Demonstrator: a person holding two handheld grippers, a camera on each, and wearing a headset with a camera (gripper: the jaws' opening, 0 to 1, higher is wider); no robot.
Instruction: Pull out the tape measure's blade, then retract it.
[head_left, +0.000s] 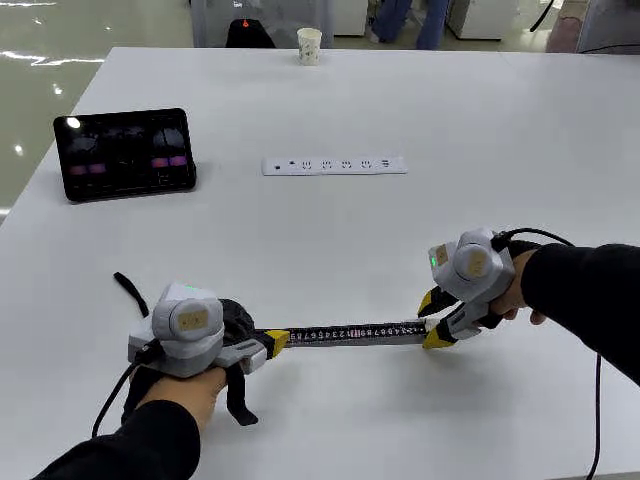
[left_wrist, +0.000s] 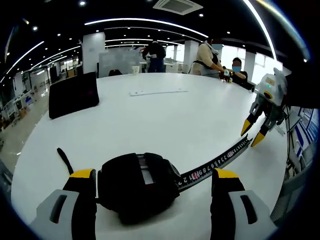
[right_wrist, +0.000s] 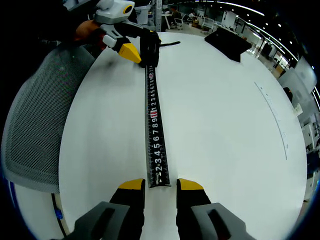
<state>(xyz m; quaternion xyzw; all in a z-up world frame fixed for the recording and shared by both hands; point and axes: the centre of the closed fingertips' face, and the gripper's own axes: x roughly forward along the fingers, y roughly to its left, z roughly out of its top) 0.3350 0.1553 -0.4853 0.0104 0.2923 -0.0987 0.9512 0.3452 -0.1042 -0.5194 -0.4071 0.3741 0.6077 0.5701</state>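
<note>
A black tape measure lies on the white table between the jaws of my left gripper. One finger is against the case and a gap shows at the other. In the head view the case is at the lower left by my left gripper. Its blade is pulled out flat across the table to my right gripper. The blade's end sits between the right gripper's yellow tips, which stand slightly apart on either side. The blade runs back to the case.
A dark tablet stands at the left, a white power strip lies mid-table, and a paper cup is at the far edge. A black strap trails behind the case. People stand beyond the table.
</note>
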